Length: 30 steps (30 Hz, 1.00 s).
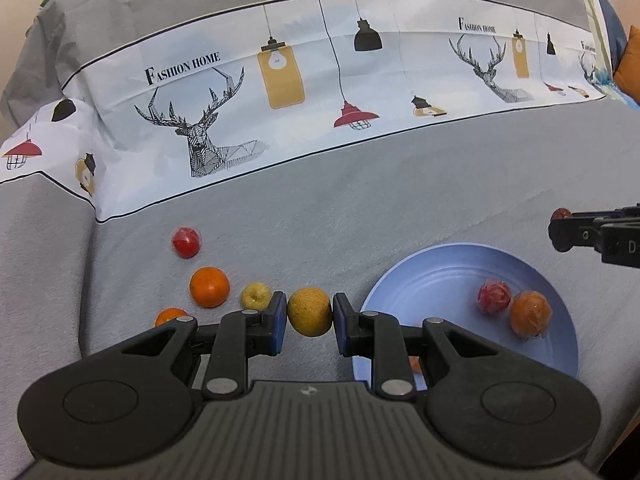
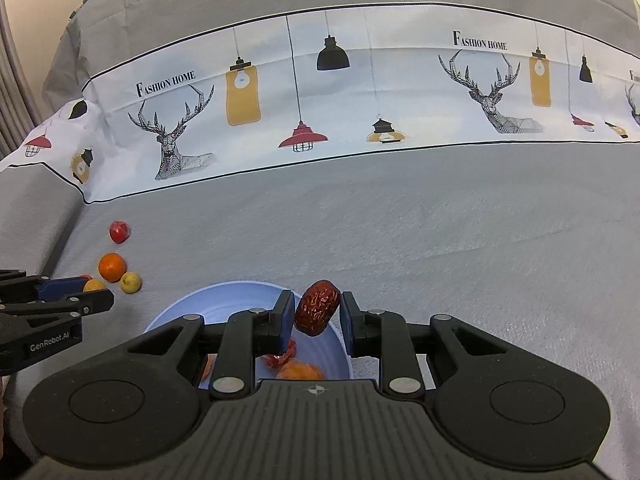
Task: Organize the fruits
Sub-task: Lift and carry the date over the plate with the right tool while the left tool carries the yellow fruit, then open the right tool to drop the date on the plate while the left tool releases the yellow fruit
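Note:
My left gripper [image 1: 310, 312] is shut on a yellow-orange fruit [image 1: 309, 311], low over the grey cloth just left of the blue plate [image 1: 432, 276]. On the plate lie a red wrapped fruit [image 1: 494, 297] and an orange [image 1: 530, 314]. My right gripper [image 2: 316, 312] is shut on a wrinkled red date [image 2: 317, 306] and holds it above the plate's [image 2: 224, 304] far right rim. Loose on the cloth at the left are a red fruit [image 1: 186, 242], an orange [image 1: 209, 286], a small yellow fruit [image 1: 256, 295] and another orange [image 1: 170, 316], partly hidden.
The table is covered by a grey cloth [image 1: 360, 208] with a white printed band of deer and lamps [image 1: 280, 92] across the back. The cloth drops off at the left edge. The right gripper's fingers [image 1: 568, 232] show at the right of the left wrist view.

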### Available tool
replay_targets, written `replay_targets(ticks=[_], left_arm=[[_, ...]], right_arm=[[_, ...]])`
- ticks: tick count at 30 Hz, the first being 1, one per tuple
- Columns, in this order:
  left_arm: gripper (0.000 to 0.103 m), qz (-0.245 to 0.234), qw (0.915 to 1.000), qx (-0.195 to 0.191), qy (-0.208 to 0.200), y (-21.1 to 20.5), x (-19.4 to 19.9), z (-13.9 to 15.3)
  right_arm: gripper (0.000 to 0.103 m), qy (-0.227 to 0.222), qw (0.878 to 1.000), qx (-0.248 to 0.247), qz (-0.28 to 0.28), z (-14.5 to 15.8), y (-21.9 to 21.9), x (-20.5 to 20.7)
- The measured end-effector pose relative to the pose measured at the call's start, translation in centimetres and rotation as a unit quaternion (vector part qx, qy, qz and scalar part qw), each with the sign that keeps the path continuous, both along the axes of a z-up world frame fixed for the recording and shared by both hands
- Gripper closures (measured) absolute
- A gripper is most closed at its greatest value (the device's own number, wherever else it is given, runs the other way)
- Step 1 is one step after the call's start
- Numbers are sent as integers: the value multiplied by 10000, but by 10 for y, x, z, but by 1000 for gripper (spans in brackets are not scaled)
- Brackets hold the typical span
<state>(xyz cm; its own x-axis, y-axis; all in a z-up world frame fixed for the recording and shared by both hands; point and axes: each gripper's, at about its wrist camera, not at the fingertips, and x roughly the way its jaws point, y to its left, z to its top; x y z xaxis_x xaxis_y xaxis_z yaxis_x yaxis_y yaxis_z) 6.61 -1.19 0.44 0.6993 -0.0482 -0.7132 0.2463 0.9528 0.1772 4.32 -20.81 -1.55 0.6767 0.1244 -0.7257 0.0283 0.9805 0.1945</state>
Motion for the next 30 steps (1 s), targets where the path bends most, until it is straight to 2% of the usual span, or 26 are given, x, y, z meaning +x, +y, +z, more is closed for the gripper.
replay_targets(ticks=[8,13,17,22,26,30], left_arm=[[76,-261,9996,-63,-58,-9,-5,1],[76,-557,9984,-72,111,-17,-8,-4],[76,-615,9977,246,157,-23,-10,-11],[76,-696,9967,283,303,-24,-10,-16],[76,-916,9935,553,396,-32,-15,-24],[76,-1031,9916,614,487,-36,-16,-29]], right_arm=[[77,-23,9999,-96,99,-1,5,-1],[77,-12,9996,-133,263,-2,12,-1],[77,63,9987,-163,472,-4,17,0],[77,75,9982,-201,567,-5,21,-1],[77,81,9981,-215,580,-5,22,-1],[77,67,9977,-261,626,-5,23,-1]])
